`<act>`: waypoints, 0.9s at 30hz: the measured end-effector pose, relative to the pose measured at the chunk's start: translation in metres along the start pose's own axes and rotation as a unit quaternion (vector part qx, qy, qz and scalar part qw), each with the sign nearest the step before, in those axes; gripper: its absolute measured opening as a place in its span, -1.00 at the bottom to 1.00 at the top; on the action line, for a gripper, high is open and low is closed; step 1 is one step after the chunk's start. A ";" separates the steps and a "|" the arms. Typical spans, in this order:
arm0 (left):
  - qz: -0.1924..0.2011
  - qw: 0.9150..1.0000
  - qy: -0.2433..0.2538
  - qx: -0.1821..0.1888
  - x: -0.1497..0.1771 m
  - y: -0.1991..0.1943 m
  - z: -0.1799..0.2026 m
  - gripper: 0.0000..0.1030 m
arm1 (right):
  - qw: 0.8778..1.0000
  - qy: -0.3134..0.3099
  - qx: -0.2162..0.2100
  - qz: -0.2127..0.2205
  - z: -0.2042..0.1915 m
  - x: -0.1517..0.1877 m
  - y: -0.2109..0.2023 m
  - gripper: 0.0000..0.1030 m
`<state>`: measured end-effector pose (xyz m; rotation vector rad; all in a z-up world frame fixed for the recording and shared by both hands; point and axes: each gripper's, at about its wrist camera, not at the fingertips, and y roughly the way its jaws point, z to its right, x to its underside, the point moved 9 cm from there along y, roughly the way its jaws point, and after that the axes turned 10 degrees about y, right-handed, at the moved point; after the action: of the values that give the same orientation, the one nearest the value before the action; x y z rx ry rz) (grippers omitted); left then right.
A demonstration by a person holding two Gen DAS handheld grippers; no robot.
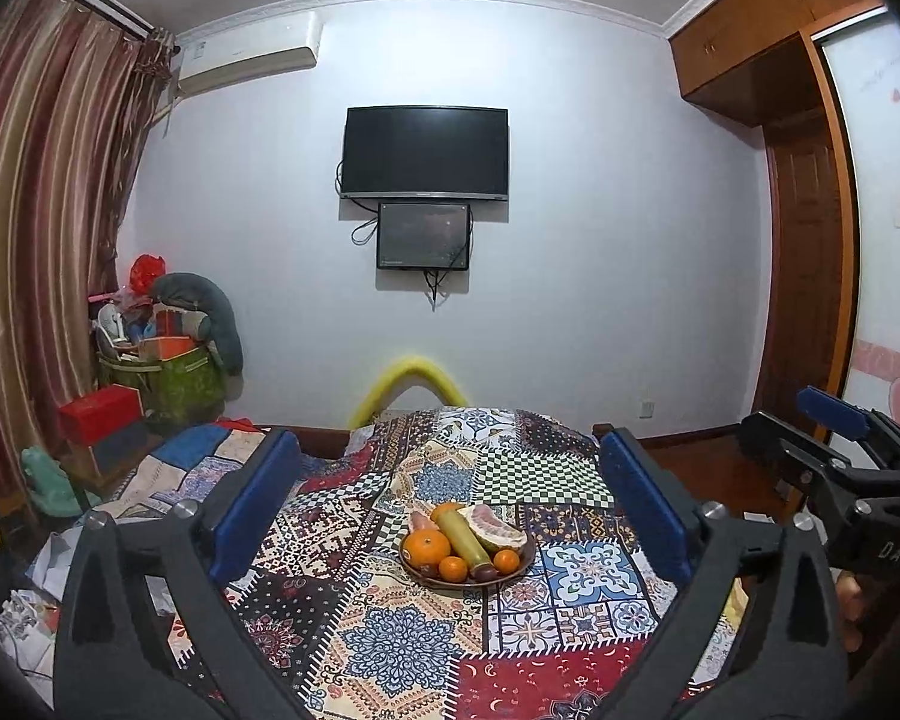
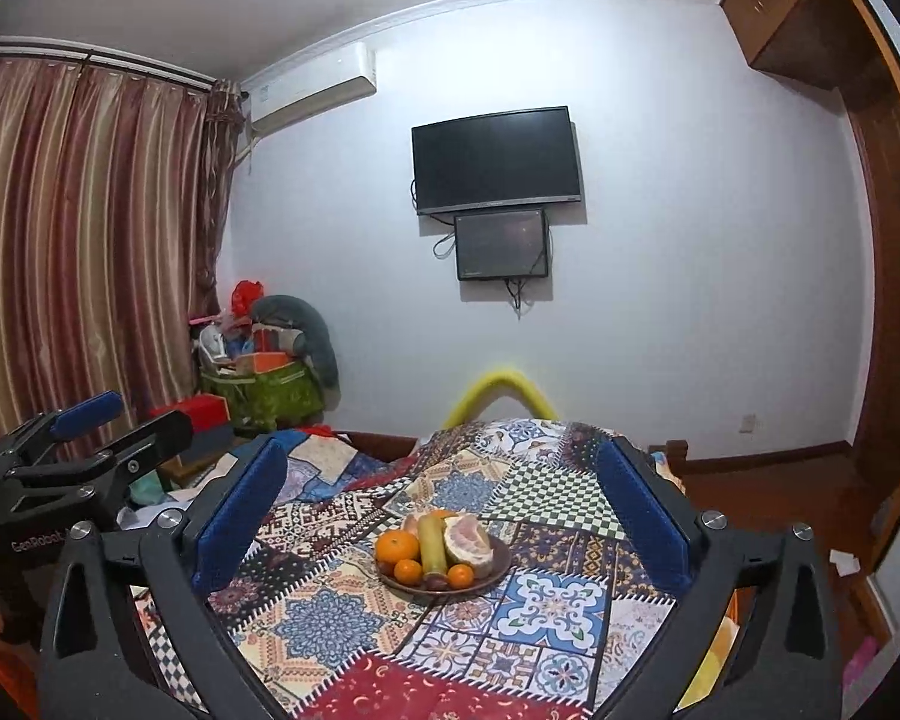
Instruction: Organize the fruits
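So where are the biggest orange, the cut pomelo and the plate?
biggest orange point(image 1: 423, 545): left wrist view, middle of its peel.
cut pomelo point(image 1: 498, 527): left wrist view, pink cut flesh.
plate point(image 2: 501, 567): right wrist view, bare right rim.

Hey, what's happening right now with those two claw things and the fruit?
Left hand-held gripper open, empty. Right hand-held gripper open, empty. Fruit plate untouched on the patchwork cloth, ahead of both. Nothing in the way.
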<state>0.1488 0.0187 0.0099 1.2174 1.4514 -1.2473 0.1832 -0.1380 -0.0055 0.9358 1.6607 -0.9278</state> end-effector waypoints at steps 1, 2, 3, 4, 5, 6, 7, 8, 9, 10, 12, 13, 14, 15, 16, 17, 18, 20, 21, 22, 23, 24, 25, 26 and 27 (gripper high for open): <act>-0.001 1.000 0.001 0.001 0.000 0.001 0.001 0.97 | 1.000 0.001 0.000 -0.002 0.000 0.000 0.000 1.00; -0.002 1.000 0.002 0.000 0.001 0.001 0.001 0.97 | 1.000 0.002 0.000 -0.003 0.001 0.000 0.000 1.00; -0.002 1.000 0.004 -0.001 0.001 0.001 0.002 0.97 | 1.000 0.003 0.000 -0.004 0.001 0.000 0.000 1.00; -0.001 1.000 0.005 -0.003 0.001 0.000 0.002 0.97 | 1.000 0.003 0.000 -0.004 0.002 0.000 -0.001 1.00; -0.001 1.000 0.006 -0.005 0.002 0.000 0.002 0.97 | 1.000 0.004 0.000 -0.004 0.002 0.000 -0.001 1.00; -0.001 1.000 0.007 -0.006 0.002 0.000 0.001 0.99 | 1.000 0.005 0.000 -0.004 0.002 0.000 -0.001 1.00; -0.002 1.000 0.007 -0.007 0.002 0.000 0.000 0.99 | 1.000 0.005 -0.001 -0.005 0.001 -0.001 -0.001 1.00; -0.003 1.000 0.007 -0.005 0.003 0.000 0.001 0.99 | 1.000 0.004 -0.001 -0.005 0.001 -0.001 -0.002 1.00; -0.004 1.000 0.006 -0.004 0.003 0.000 0.001 0.99 | 1.000 0.004 0.000 -0.005 0.001 -0.001 -0.002 1.00; -0.005 1.000 0.006 -0.003 0.004 0.001 0.001 0.99 | 1.000 0.003 0.000 -0.006 0.001 0.000 -0.002 1.00; -0.006 1.000 0.005 -0.003 0.004 0.001 0.000 0.99 | 1.000 0.002 0.000 -0.007 0.001 -0.001 -0.002 1.00; -0.006 1.000 0.005 -0.002 0.004 0.001 0.000 0.99 | 1.000 0.002 0.000 -0.008 0.001 -0.001 -0.002 1.00; -0.006 1.000 0.005 -0.002 0.004 0.001 0.000 0.99 | 1.000 0.001 0.000 -0.008 0.000 -0.002 -0.002 1.00; -0.007 1.000 0.004 -0.001 0.004 0.001 0.000 0.99 | 1.000 0.001 0.000 -0.008 0.000 -0.001 -0.003 1.00; -0.007 1.000 0.004 -0.001 0.004 0.002 0.000 0.99 | 1.000 0.001 -0.001 -0.008 0.000 -0.002 -0.004 1.00; -0.007 1.000 0.004 0.000 0.004 0.002 -0.001 0.99 | 1.000 0.001 -0.001 -0.008 0.000 -0.002 -0.004 1.00; -0.008 1.000 0.004 0.000 0.004 0.002 -0.001 0.99 | 1.000 0.001 -0.001 -0.008 -0.001 -0.003 -0.004 1.00; -0.007 1.000 0.004 -0.001 0.004 0.002 -0.001 0.99 | 1.000 0.002 0.000 -0.008 0.000 -0.003 -0.004 1.00; -0.006 1.000 0.004 -0.001 0.004 0.001 -0.001 0.99 | 1.000 0.002 -0.001 -0.008 0.000 -0.003 -0.004 1.00; -0.005 1.000 0.003 -0.002 0.003 0.001 -0.002 0.99 | 1.000 0.002 -0.001 -0.008 0.000 -0.003 -0.004 1.00; -0.003 1.000 0.003 -0.003 0.003 0.001 -0.002 0.99 | 1.000 0.002 -0.001 -0.008 0.000 -0.004 -0.004 1.00; -0.002 1.000 0.002 -0.004 0.003 0.001 -0.003 0.99 | 1.000 0.001 -0.001 -0.008 0.000 -0.004 -0.004 1.00; -0.002 1.000 0.001 -0.004 0.003 0.002 -0.003 0.99 | 1.000 0.001 -0.001 -0.008 0.000 -0.004 -0.005 1.00; -0.002 1.000 0.000 -0.003 0.002 0.002 -0.003 0.99 | 1.000 0.000 -0.001 -0.007 0.000 -0.004 -0.005 1.00; -0.003 1.000 -0.001 -0.002 0.002 0.002 -0.003 0.99 | 1.000 -0.001 0.000 -0.007 0.000 -0.004 -0.004 1.00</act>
<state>0.1504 0.0225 0.0079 1.2096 1.4567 -1.2478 0.1804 -0.1399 -0.0013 0.9235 1.6683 -0.9369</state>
